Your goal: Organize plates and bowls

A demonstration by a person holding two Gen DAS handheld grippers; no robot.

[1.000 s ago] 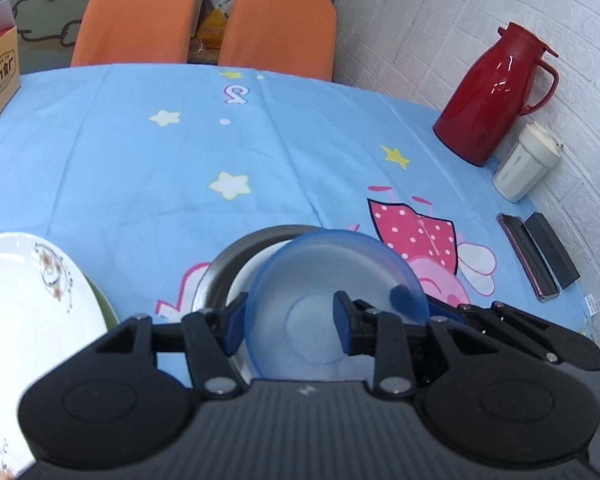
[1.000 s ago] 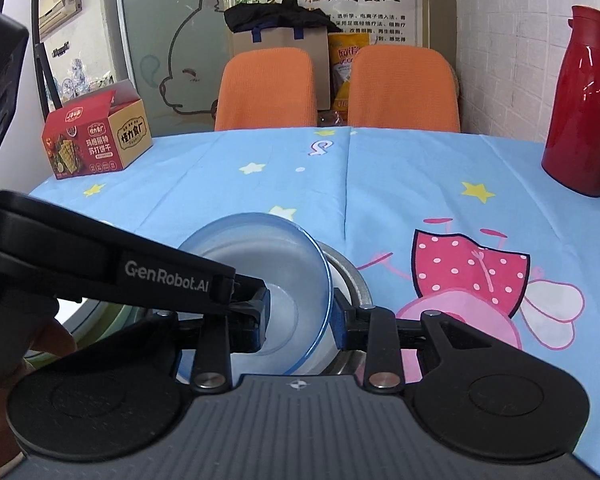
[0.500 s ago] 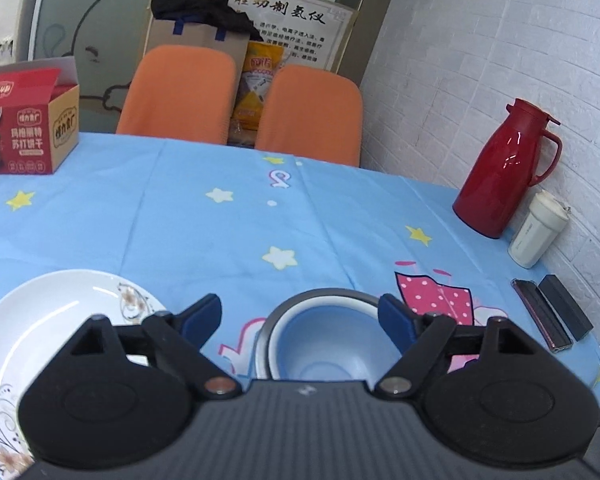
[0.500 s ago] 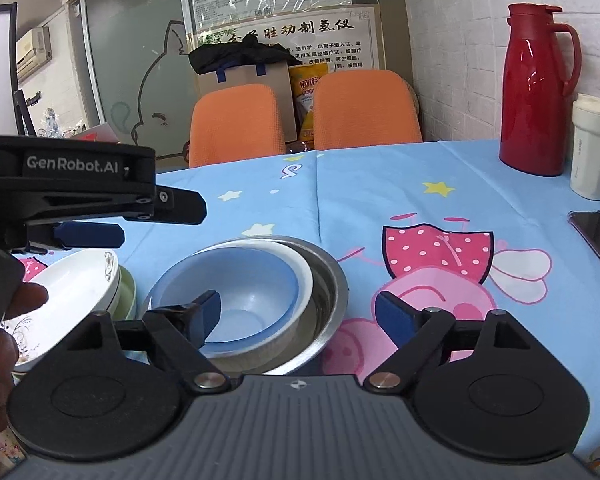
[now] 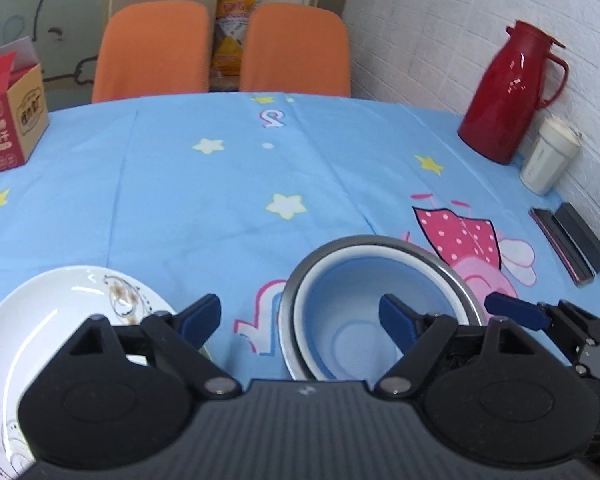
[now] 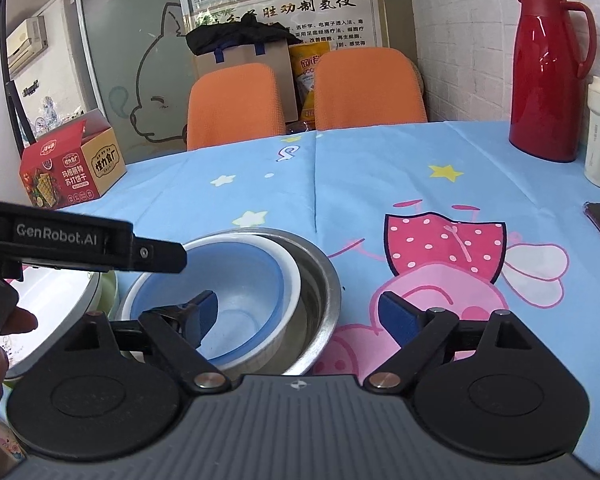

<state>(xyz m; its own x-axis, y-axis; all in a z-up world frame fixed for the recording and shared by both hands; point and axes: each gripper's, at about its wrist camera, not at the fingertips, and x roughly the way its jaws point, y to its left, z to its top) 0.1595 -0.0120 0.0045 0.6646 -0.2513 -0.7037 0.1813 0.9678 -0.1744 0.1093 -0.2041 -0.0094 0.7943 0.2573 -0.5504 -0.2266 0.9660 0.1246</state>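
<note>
- The translucent blue plastic bowl (image 5: 362,320) is sitting nested inside a white bowl (image 6: 290,280), which is itself sitting inside a round stainless-steel basin (image 5: 452,270) on the blue cartoon-print tablecloth (image 5: 204,200).
- The left gripper (image 5: 300,316) is hovering over the near rim of that stack with its jaws spread wide, gripping nothing.
- The right gripper (image 6: 296,312) is likewise gaping wide and empty, one finger hanging above the blue bowl and the other over the cloth just beside the basin.
- A white plate with a brown floral pattern (image 5: 60,320) is lying just to the left of the basin, apparently on top of a pale green dish (image 6: 108,292).
- Judging from this, the bowls are looking done; doing the next step well probably means lifting both grippers straight up, clear of the rims, so the nest is not being nudged.
- The near edges of the bowls and plate are being hidden behind the gripper bodies, and how many dishes are lying under the plate is hard to make out.
- A red thermos jug (image 6: 548,72) and a cream tumbler (image 5: 550,160) are standing well apart, by the wall.
</note>
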